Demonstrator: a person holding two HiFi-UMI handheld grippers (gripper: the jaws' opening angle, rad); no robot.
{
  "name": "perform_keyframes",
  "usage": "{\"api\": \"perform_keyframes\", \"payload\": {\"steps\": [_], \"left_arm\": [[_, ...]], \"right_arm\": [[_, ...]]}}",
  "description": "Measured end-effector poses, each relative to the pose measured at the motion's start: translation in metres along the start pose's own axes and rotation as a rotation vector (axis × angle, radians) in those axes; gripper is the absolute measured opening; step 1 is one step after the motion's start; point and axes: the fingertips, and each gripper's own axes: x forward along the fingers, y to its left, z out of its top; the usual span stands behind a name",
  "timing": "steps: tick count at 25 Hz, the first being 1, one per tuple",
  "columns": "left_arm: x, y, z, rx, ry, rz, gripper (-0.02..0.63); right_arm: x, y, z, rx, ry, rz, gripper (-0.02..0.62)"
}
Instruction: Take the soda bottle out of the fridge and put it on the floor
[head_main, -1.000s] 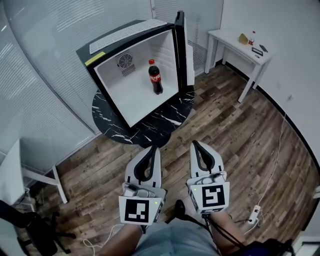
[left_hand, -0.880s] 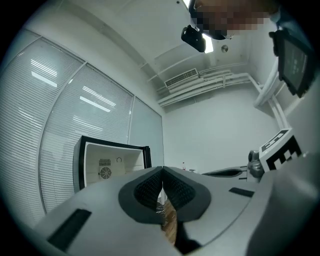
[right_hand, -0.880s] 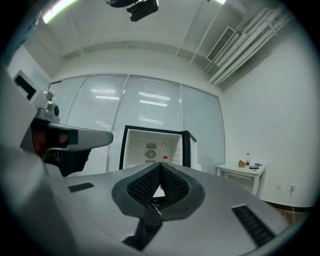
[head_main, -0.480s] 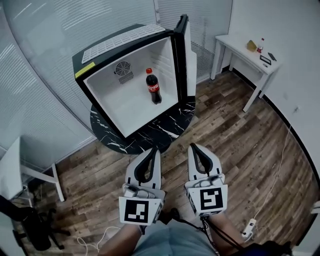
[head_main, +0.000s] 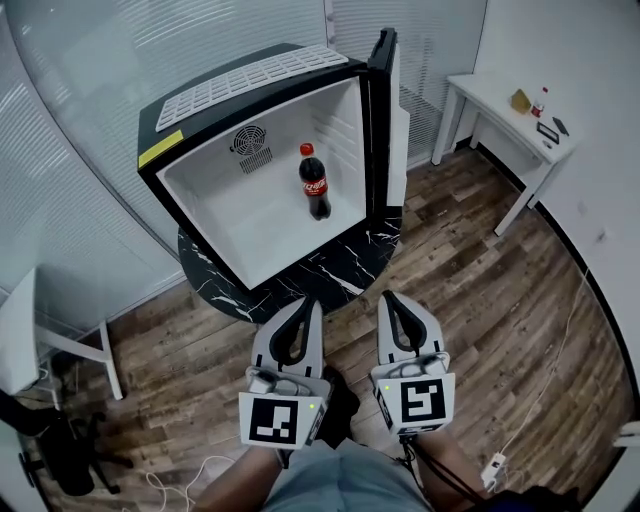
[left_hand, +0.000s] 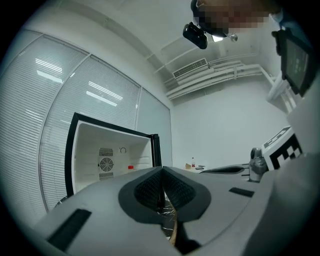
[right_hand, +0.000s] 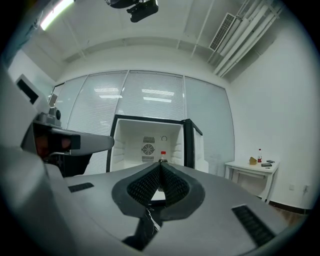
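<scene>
The black box-shaped fridge (head_main: 215, 195) with a white lining stood open on a round black marbled tabletop (head_main: 335, 268). Its door (head_main: 383, 110) was swung out at the right. Its one white compartment held a single thing: a dark plastic soda bottle (head_main: 315, 183) with a red cap and red label. The bottle stood upright on the compartment's bottom, right of the middle and toward the door side, clear of the walls. On the back wall, left of the bottle, sat a round fan grille (head_main: 249, 143) above a slotted vent.

Nearer, over the brown wood-plank floor (head_main: 480, 290), the left tongs (head_main: 307, 302) and right tongs (head_main: 389, 297) were held side by side. Both pointed toward the fridge and were well short of it. Each pair of jaws was pressed together at the tips with nothing between them. In the right gripper view the bottle's red cap showed just above the closed tips.

At the far right a white tabletop (head_main: 500, 110) carried a small red-capped bottle (head_main: 541, 101), a yellowish item (head_main: 521, 99) and a dark flat item (head_main: 556, 127).
</scene>
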Motion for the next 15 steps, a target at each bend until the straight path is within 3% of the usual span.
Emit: {"api": "perform_keyframes", "payload": {"steps": [5,15], "left_arm": [[0.046,0.018,-0.012,-0.018,0.013,0.003,0.017],[0.144,0.074,-0.018,-0.042,0.018,0.048,0.017]], "right_arm": [[0.044,-0.014,-0.016,0.011,0.073,0.020,0.012],[0.159,-0.039,-0.012,0.006,0.088,0.081,0.012]]}}
